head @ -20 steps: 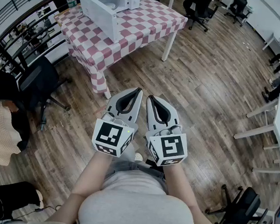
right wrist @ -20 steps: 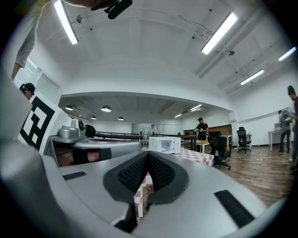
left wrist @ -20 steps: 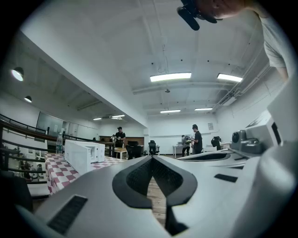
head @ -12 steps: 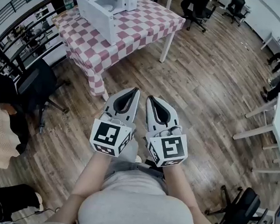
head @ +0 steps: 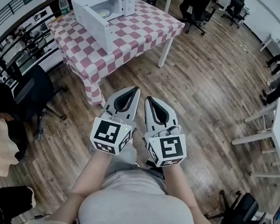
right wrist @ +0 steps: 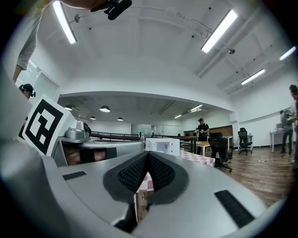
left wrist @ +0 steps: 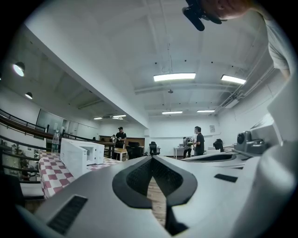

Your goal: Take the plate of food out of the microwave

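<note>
Carrying left tongs (head: 136,90) and right tongs (head: 148,98) side by side, level, out ahead of the waist. Showing both pairs of jaws closed tip to tip with nothing between them, as each gripper view confirms. Judging this a travelling posture: keeping empty jaws together and tucked close for the walk, not for any grip.

Standing on the wood floor (head: 205,90), well apart from the work. Judging the approach as unfinished, with no reach possible from this spot.

Noting the table (head: 142,29), draped in a checked cloth, at the upper left of the head view and well beyond the jaw tips. Finding the cloth hanging low on the near side, so needing care not to snag it on arrival.

Finding the microwave (head: 101,12) sitting on the far-left part of the table, close to its edge. Reading the door as apparently swung open, presumably leaving the cavity ready for access. Aiming both tongs roughly that way, since each gripper view is picking up the white box ahead.

Making out a pale round shape inside the cavity and judging it the plate (head: 106,11). Being unable to confirm food on it at this range.

Spotting a bottle (head: 65,2) near the microwave's far end. Flagging it as a possible knock hazard.

Expecting to need the jaws opened before taking the plate rim, and the plate kept flat on the way out.
</note>
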Available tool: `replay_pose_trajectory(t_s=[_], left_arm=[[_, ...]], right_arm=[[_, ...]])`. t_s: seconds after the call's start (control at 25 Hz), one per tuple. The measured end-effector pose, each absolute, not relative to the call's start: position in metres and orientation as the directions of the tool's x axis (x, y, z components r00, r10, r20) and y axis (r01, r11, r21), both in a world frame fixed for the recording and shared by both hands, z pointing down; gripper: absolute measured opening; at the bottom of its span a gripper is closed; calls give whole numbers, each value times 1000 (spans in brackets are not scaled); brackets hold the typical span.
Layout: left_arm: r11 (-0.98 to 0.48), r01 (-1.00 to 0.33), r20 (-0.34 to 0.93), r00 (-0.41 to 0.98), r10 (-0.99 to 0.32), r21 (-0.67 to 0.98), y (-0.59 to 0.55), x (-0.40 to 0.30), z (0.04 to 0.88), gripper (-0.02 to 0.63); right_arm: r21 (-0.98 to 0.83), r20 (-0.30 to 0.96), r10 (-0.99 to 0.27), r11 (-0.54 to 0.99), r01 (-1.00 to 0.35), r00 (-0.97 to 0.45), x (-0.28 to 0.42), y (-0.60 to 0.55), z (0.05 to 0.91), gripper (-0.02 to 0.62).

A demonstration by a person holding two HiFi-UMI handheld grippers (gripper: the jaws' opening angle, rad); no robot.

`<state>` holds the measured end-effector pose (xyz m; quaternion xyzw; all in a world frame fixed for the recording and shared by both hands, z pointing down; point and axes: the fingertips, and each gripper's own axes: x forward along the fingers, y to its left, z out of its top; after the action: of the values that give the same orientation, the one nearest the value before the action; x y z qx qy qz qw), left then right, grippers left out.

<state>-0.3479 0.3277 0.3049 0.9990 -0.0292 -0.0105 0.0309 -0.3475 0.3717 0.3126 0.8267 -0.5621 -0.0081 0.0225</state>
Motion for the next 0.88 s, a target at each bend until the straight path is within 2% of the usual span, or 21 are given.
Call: replay_pose_trajectory(t_s=[0.88], left_arm=[[-994, -63, -32, 997, -66, 84, 229, -237, 297, 2]], right_arm=[[48, 25, -934, -354, -934, 356, -238, 275, 307, 25]])
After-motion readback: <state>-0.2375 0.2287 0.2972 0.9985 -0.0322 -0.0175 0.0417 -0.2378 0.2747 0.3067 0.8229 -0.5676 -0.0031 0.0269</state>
